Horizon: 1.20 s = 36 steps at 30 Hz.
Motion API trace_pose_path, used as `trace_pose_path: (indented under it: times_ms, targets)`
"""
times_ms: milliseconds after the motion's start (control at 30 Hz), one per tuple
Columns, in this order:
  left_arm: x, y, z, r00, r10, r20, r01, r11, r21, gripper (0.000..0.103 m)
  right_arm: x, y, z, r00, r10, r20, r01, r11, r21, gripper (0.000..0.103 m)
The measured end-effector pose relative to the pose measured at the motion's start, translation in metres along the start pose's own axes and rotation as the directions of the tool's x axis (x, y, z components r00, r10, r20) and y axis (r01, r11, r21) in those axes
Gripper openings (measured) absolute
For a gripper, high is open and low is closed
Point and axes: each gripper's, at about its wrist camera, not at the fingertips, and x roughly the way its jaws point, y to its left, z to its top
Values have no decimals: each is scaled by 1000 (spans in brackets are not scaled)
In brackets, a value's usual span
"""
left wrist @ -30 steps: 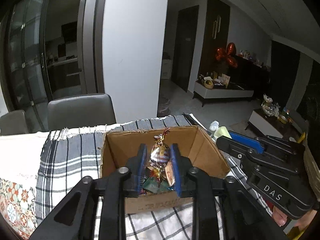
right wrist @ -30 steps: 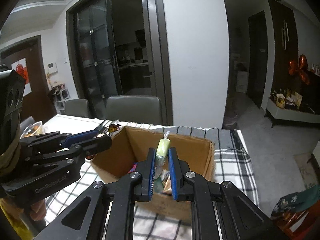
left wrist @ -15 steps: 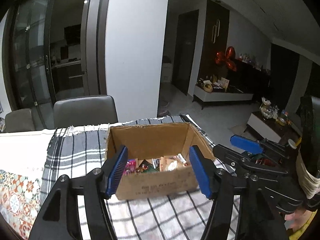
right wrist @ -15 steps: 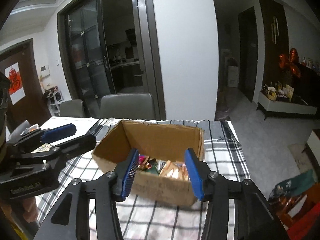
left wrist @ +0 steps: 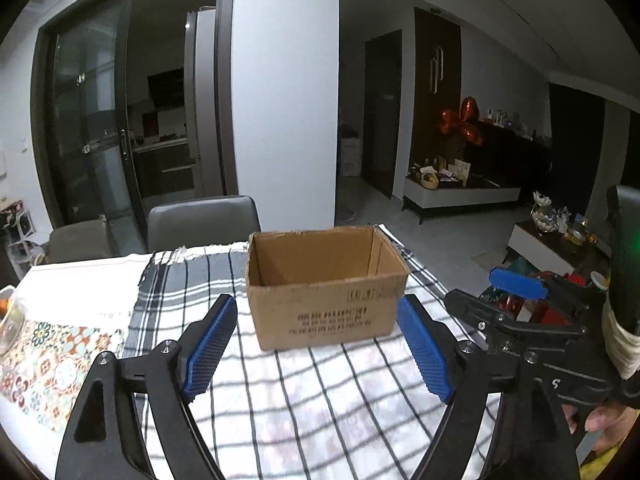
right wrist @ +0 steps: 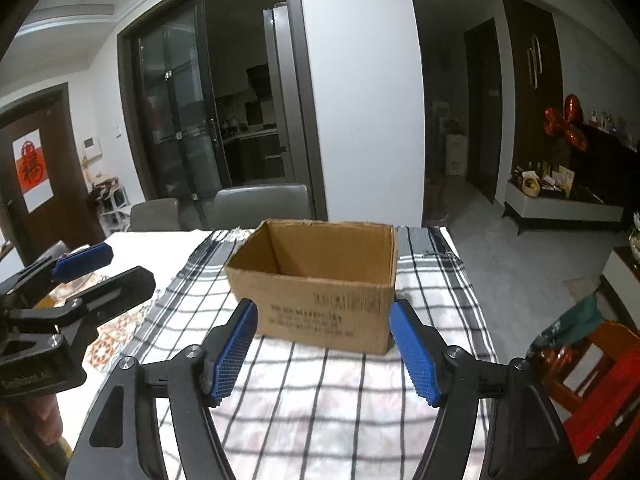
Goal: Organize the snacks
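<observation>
An open brown cardboard box (left wrist: 324,304) stands on the checked tablecloth (left wrist: 280,392); it also shows in the right wrist view (right wrist: 320,296). From this low angle its contents are hidden behind the near wall. My left gripper (left wrist: 318,340) is open and empty, pulled back in front of the box. My right gripper (right wrist: 324,348) is open and empty, also just in front of the box. The right gripper also shows at the right of the left wrist view (left wrist: 520,300), and the left gripper at the left of the right wrist view (right wrist: 80,276).
A patterned mat (left wrist: 52,356) and a clear bowl (left wrist: 8,312) lie at the table's left. Grey chairs (left wrist: 204,220) stand behind the table. Red stools (right wrist: 592,376) sit off the table's right edge.
Both grippers opened, letting their wrapped sweets drop into the box, then drew back and lower. The box now looks farther away and its contents are out of sight.
</observation>
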Motion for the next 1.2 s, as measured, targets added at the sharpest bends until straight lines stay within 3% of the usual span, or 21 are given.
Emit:
trace_pose_path:
  times_ms: [400,633,867,1200]
  targets:
    - [-51,-8,-44,995,103,-5,-103,993,-61,103,-49,9,-36,999,-36,-15,36,999,1,72]
    - [-73,-15,-60,983,185,0,-184,981,-66,103,-71,14,-55,998,-53,-14,53,999,5,72]
    - [-93,-25,-81,981,193,-8,-193,976,-98,103,-93,13,-69,997,-71,-15,72,997,9,72]
    - [-110,-42,-96,970,243,19,-241,969,-56,103,-116,9,-87,997,-79,-14,79,997,13,72]
